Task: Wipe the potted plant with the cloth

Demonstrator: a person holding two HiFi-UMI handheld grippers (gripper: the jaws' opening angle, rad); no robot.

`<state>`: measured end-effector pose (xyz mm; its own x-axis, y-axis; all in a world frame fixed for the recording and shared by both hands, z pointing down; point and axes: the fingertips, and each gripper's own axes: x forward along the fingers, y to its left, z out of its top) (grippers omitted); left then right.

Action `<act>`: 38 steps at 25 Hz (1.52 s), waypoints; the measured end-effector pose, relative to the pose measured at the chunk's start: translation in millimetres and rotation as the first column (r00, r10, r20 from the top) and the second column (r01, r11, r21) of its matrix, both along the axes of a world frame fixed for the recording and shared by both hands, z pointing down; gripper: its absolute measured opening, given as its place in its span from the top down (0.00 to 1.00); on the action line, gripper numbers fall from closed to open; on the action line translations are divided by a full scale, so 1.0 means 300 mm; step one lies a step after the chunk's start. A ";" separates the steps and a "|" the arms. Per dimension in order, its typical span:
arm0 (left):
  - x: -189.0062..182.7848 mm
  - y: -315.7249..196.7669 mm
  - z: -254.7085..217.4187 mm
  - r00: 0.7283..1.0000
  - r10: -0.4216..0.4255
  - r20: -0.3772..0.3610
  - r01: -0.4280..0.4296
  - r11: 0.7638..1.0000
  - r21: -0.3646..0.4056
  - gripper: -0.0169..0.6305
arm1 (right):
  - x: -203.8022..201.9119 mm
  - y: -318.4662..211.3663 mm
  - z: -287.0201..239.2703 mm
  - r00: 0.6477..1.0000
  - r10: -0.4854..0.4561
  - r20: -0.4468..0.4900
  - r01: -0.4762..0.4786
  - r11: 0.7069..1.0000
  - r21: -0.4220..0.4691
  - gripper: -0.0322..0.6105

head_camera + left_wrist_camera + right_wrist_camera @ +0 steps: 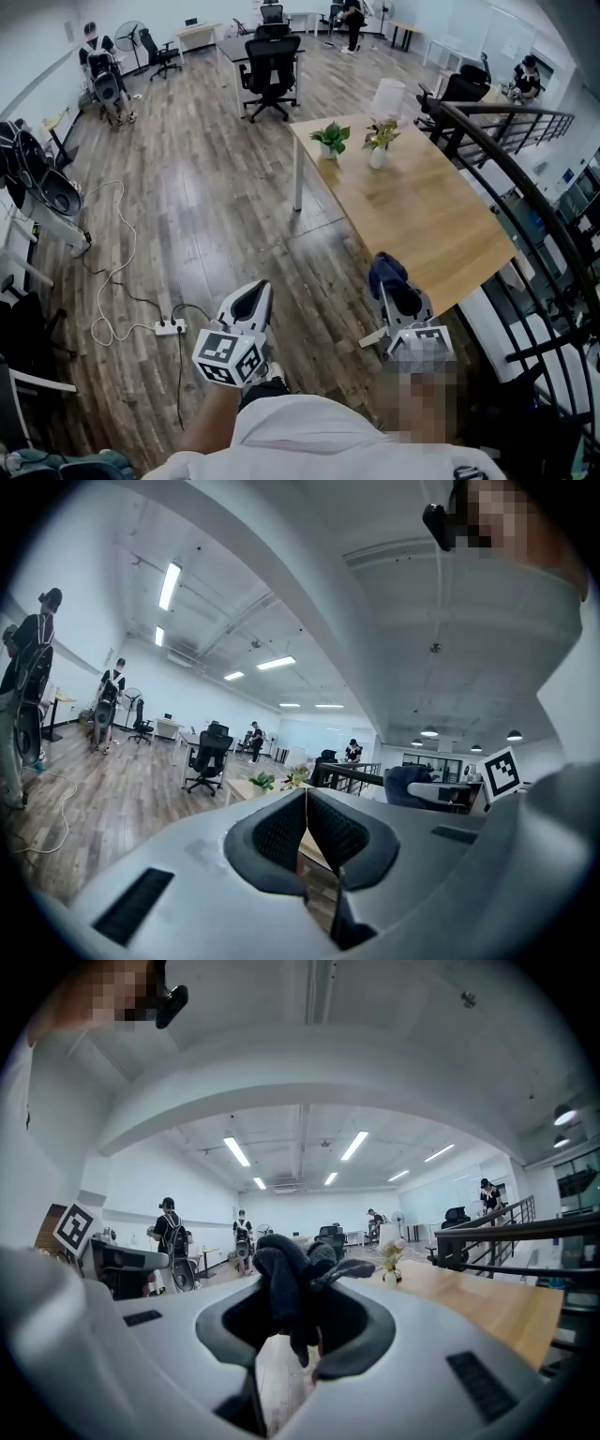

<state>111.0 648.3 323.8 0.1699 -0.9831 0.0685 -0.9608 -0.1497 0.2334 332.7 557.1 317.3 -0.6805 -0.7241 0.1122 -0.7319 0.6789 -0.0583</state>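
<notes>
- The left gripper (pixel 254 292) is held over the wood floor (pixel 187 216), off the table's left edge; its jaws are pressed together with nothing between them; the dark pads (pixel 281 832) touch at their tips.
- The right gripper (pixel 396 291) is by the near corner of the table (pixel 422 225); its jaws pinch the cloth (pixel 287 1286); the cloth is dark blue and all bunched up; it sticks out past the jaw tips.
- The potted plant (pixel 330 138) stands close to the far left corner of the table; it has green leaves and a white pot; it is well apart from both grippers.
- A flower vase (pixel 378 155) stands just beside the potted plant, to its right; it is white with pale flowers in it.
- A tall white thing (pixel 387 97) is by the table's far corner; I cannot tell what it is.
- A black railing (pixel 511 178) runs along past the table's right edge.
- Black office chairs (pixel 271 67) stand on the floor beyond the table's far edge.
- A power strip (pixel 170 327) lies on the floor to the left of the left gripper; a white cord (pixel 111 281) curls away from it.
- A few people are far off at the back of the room; they are too small to tell much about.
</notes>
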 end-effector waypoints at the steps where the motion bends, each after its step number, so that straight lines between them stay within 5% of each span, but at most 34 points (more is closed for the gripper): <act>1: -0.031 -0.030 -0.001 1.000 0.007 0.000 -0.007 1.000 0.001 0.95 | -0.033 -0.026 -0.003 1.000 0.005 0.000 -0.005 1.000 0.000 0.71; 11: -0.342 -0.287 -0.011 0.998 0.069 0.004 -0.069 0.998 0.006 0.95 | -0.315 -0.229 0.018 0.998 0.065 -0.007 -0.065 0.998 -0.013 0.71; 23: -0.508 -0.622 0.071 0.997 0.051 -0.056 -0.053 0.998 -0.030 0.95 | -0.496 -0.593 0.053 0.998 0.042 -0.048 -0.044 0.998 -0.035 0.71; 30: -0.514 -0.925 0.031 0.999 0.026 -0.033 -0.027 0.999 -0.039 0.95 | -0.522 -0.910 0.037 1.000 0.006 -0.021 -0.007 0.999 -0.044 0.71; 38: -0.363 -1.315 0.044 0.996 0.090 -0.003 -0.090 0.993 -0.071 0.95 | -0.384 -1.266 0.070 0.998 0.051 0.033 -0.047 0.995 -0.089 0.71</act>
<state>2.0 253.7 337.1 0.2573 -0.9564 0.1378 -0.9443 -0.2186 0.2462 217.6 177.4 338.2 -0.6491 -0.7450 0.1537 -0.7606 0.6333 -0.1426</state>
